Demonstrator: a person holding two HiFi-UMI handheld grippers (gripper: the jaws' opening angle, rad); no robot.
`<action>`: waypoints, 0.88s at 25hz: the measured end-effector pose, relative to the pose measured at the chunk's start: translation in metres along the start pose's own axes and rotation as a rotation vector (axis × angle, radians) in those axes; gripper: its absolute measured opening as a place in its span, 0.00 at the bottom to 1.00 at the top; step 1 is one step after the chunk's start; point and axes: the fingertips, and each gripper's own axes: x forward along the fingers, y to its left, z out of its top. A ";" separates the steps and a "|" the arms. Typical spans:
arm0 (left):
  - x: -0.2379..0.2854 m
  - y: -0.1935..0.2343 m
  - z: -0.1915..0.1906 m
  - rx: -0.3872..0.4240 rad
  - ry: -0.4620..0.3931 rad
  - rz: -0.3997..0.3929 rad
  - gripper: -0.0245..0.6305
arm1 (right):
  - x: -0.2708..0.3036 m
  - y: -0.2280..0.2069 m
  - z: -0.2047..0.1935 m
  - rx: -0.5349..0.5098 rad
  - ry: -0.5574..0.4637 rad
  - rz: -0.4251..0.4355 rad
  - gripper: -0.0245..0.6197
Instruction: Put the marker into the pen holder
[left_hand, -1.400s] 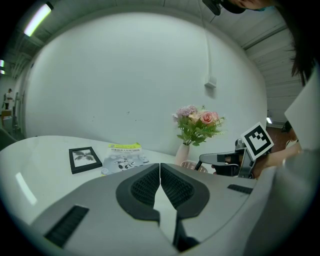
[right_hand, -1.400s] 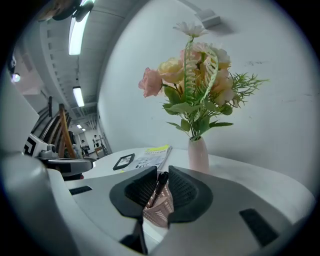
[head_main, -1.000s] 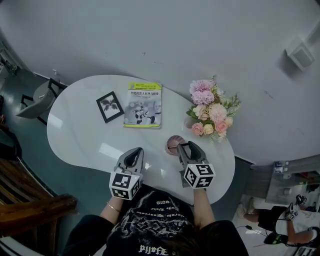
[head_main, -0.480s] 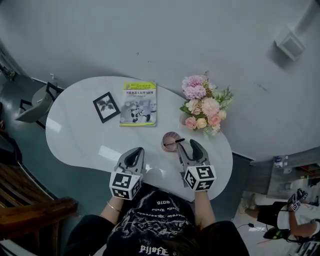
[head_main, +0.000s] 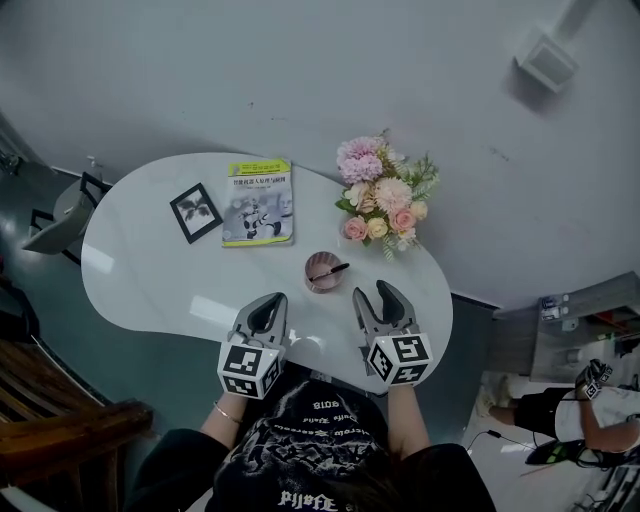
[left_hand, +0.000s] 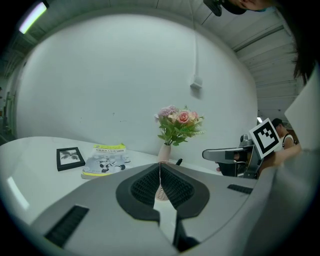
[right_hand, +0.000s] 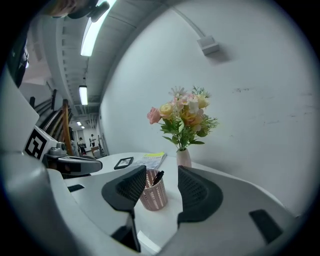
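head view: marker in pen holder, apart from just-opened, empty right gripper.

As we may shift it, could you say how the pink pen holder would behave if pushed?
The pen holder looks light and perforated, so it would probably slide easily. The marker leaning at its rim may tip it.

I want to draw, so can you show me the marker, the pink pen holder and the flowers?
marker (head_main: 332, 270): head view, middle of its black body.
pen holder (right_hand: 152, 196): right gripper view, its pink slotted wall.
flowers (head_main: 380, 195): head view, a pink bloom in the bunch.
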 end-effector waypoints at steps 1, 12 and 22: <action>0.000 -0.004 0.000 0.001 -0.001 -0.003 0.07 | -0.003 -0.001 -0.002 -0.005 0.007 0.000 0.38; -0.007 -0.029 -0.004 0.013 -0.008 -0.015 0.07 | -0.035 -0.018 -0.015 0.022 0.008 -0.033 0.15; -0.017 -0.034 -0.012 0.015 -0.007 -0.007 0.07 | -0.045 -0.011 -0.018 -0.017 0.000 -0.040 0.08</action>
